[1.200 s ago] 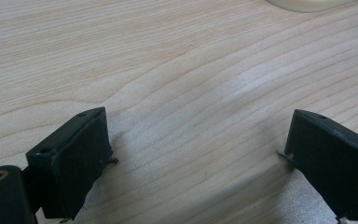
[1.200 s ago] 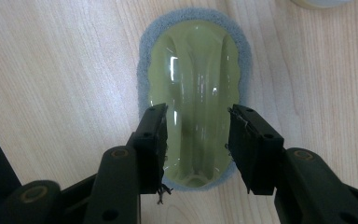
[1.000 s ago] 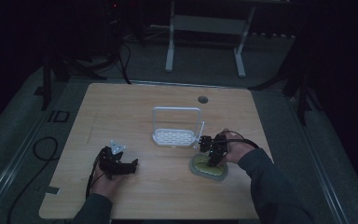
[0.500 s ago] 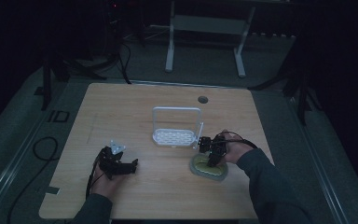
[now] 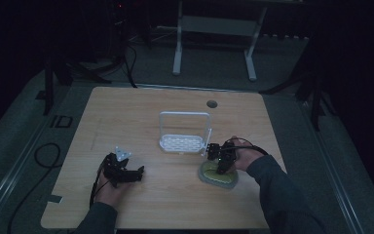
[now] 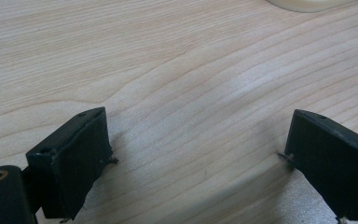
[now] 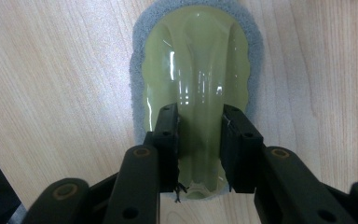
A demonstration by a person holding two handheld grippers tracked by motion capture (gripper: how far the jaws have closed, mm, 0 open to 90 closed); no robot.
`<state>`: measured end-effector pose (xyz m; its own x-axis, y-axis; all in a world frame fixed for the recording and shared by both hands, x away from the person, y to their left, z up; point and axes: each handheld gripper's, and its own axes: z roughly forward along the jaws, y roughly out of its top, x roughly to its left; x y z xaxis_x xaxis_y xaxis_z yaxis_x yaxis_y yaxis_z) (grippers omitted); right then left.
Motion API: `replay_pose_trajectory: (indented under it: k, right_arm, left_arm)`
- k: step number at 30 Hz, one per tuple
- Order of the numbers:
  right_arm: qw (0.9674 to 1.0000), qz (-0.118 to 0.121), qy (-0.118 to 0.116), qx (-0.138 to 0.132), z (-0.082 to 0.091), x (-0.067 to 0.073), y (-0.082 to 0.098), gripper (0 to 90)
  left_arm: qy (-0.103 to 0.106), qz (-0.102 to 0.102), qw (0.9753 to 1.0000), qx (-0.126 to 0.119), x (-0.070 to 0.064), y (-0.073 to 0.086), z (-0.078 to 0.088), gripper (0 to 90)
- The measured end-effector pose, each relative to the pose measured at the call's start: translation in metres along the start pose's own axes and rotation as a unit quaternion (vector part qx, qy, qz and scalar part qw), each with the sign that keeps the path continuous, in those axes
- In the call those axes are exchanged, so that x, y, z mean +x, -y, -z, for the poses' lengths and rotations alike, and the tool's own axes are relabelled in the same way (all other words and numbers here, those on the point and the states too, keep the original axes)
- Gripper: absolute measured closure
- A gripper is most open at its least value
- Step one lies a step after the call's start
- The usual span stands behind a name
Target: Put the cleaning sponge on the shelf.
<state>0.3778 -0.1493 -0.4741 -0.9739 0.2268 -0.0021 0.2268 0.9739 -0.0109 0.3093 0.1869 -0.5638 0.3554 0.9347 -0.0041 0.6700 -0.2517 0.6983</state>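
Because the right gripper [image 7: 199, 140] has just been closing its jaws onto the raised glossy ridge of the green scrubber [image 7: 196, 70], the grip now sits narrow across that smooth handle, near one end of it. The scrubber lies flat on the table [image 5: 175, 204], just in front of the white rack [image 5: 184, 136]. The left gripper [image 6: 198, 158], well to the left of the rack, rests with jaws wide and empty. The slick, tapered ridge could slide out on lifting, or the far end could sag.
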Motion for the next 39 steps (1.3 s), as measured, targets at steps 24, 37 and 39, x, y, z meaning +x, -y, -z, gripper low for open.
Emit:
replay_pose_trajectory:
  k: [24, 37, 39]
  right_arm:
    - [0.9999, 0.016, 0.003, 0.001, 0.004, 0.003, -0.003, 71.3]
    - [0.9995, 0.029, 0.013, -0.005, 0.012, 0.007, -0.008, 71.4]
    - [0.9994, 0.032, 0.014, -0.008, 0.013, 0.007, -0.008, 71.4]
  left_arm:
    - [0.000, 0.001, 1.0000, -0.001, 0.000, 0.000, 0.000, 6.7]
    - [0.000, 0.001, 1.0000, -0.001, 0.000, 0.000, 0.000, 6.6]
    - [0.000, 0.001, 1.0000, -0.001, 0.000, 0.000, 0.000, 6.7]
